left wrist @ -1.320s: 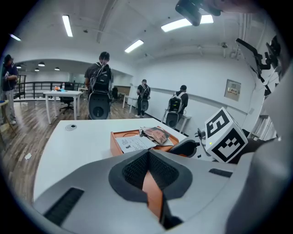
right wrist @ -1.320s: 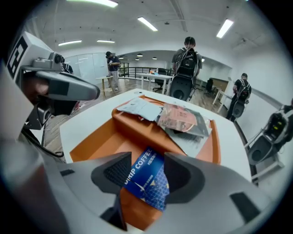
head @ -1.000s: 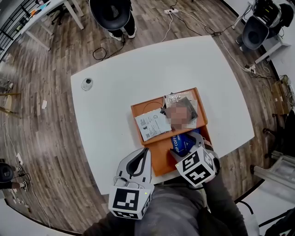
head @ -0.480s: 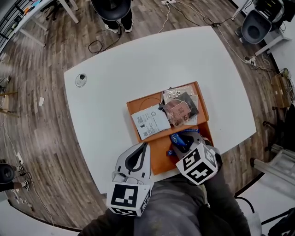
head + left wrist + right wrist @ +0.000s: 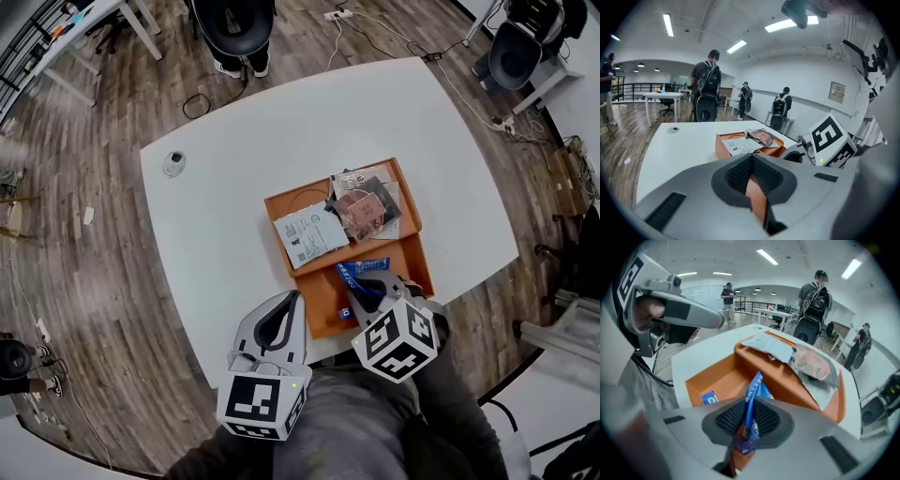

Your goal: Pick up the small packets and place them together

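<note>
An orange two-compartment tray (image 5: 323, 298) sits at the table's near side. My right gripper (image 5: 375, 287) hangs over its near compartment. Its jaws have just been closing and now pinch a blue coffee packet (image 5: 754, 389), which stands on edge between the pads and shows in the head view as a blue packet (image 5: 361, 271). A second blue packet (image 5: 708, 398) lies flat on that compartment's floor. The far compartment holds a white printed packet (image 5: 311, 234) and pink and clear packets (image 5: 366, 206). My left gripper (image 5: 292, 300) is shut and empty, just left of the tray's near corner.
The white table (image 5: 234, 187) carries a small round object (image 5: 173, 164) at its far left. A black office chair (image 5: 230, 23) stands beyond the far edge, and cables lie on the wood floor. In the left gripper view, several people with backpacks stand in the room.
The right gripper's jaws have closed on the blue packet and lifted it a little off the compartment floor. The left gripper has stayed where it was.
</note>
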`<control>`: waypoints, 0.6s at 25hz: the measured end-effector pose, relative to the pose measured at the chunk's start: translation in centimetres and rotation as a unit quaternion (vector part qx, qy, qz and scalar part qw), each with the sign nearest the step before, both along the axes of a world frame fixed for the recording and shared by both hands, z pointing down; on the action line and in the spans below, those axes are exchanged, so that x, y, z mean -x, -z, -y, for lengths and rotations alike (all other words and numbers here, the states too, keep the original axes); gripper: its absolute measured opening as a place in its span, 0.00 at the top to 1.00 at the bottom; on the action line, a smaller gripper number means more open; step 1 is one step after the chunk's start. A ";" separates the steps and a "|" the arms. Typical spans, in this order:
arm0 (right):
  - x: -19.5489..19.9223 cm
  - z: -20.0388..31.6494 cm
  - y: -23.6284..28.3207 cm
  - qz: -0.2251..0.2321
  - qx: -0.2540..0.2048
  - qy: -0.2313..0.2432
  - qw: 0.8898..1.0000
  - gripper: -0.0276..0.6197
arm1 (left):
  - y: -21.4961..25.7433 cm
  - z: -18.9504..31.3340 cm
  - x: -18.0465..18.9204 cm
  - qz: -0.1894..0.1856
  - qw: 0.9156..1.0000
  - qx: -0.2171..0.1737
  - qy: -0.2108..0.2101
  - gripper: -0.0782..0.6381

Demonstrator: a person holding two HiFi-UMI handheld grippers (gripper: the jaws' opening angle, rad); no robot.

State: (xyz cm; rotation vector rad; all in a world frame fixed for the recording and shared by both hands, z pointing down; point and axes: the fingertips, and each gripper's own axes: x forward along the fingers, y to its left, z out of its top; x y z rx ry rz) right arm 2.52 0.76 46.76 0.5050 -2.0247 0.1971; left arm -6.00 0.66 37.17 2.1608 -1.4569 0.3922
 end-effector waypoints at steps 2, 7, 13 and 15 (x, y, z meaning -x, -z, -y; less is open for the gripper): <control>0.6 -0.7 0.9 0.005 -0.011 0.003 1.000 0.87 | 0.6 -0.8 0.1 -0.001 1.000 -0.007 -0.003 0.90; 2.2 -2.1 3.0 0.014 -0.036 0.004 0.999 0.88 | 2.3 -2.5 1.2 -0.002 1.000 -0.030 -0.003 0.90; 4.5 -3.3 6.2 0.045 -0.060 0.012 0.997 0.88 | 4.4 -3.5 2.3 -0.004 0.998 -0.058 -0.002 0.90; 5.0 -3.1 7.1 0.053 -0.072 0.013 0.996 0.88 | 5.0 -3.4 2.6 -0.003 0.998 -0.069 -0.001 0.90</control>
